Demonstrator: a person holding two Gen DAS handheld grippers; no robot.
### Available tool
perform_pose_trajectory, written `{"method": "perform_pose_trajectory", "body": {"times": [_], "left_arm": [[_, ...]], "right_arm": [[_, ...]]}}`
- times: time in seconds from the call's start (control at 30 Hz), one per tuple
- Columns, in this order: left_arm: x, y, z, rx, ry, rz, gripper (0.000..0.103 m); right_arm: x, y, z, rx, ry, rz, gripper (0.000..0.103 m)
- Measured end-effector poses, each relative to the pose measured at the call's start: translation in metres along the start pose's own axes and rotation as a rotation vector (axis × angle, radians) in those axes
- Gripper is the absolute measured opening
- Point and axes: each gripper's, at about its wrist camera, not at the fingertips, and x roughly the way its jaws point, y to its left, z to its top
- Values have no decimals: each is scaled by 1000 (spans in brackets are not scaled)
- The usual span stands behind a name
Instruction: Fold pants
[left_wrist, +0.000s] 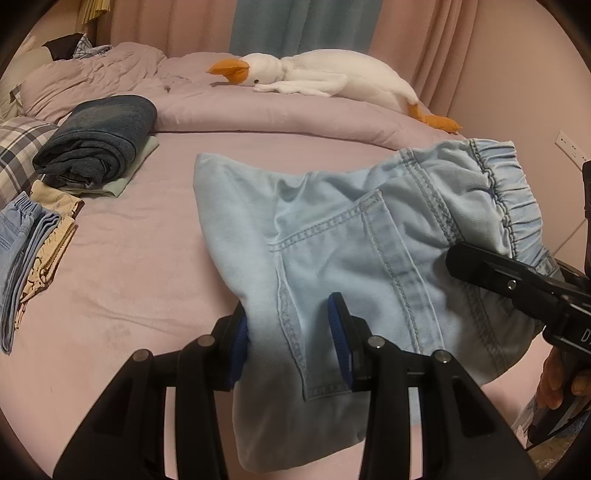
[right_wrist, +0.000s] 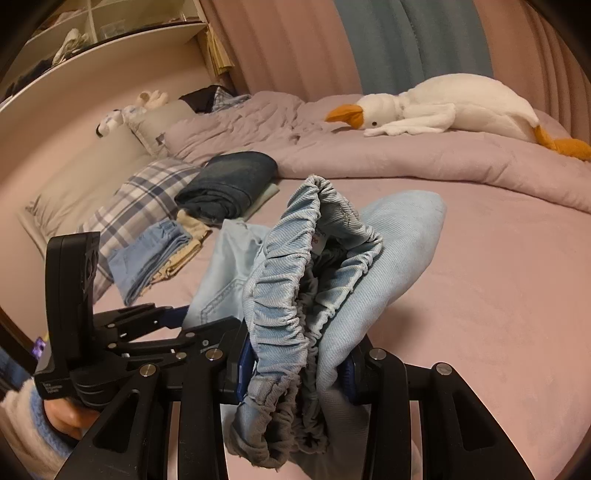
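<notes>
Holding the light-blue pants lifted over the bed's middle, the left gripper is pinching the leg fabric while the right gripper is clamping the bunched elastic waistband, probably stretching the garment for folding.

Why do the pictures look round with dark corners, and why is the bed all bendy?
Both wrist views use a fisheye lens: the left view curves the bed edge and blackens the corners; the right view bows the shelf and curtains the same way. Light is dim and pinkish in both, without glare. The pants turn soft and blurry nearest the left tool, and likewise at the right tool.
</notes>
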Motion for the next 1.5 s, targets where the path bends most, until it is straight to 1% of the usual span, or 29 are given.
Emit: {"method": "perform_pose_trajectory", "body": {"times": [0.53,1.07,1.5], "left_arm": [[36,23,26,-4,14,21,38],[66,28,41,11,40,26,38],[83,30,51,13,50,24,38]], "right_arm": [[26,-6,11,11,8,-3,40],[44,-8,19,36,21,-31,40],[55,-12,22,58,20,-46,40]]}}
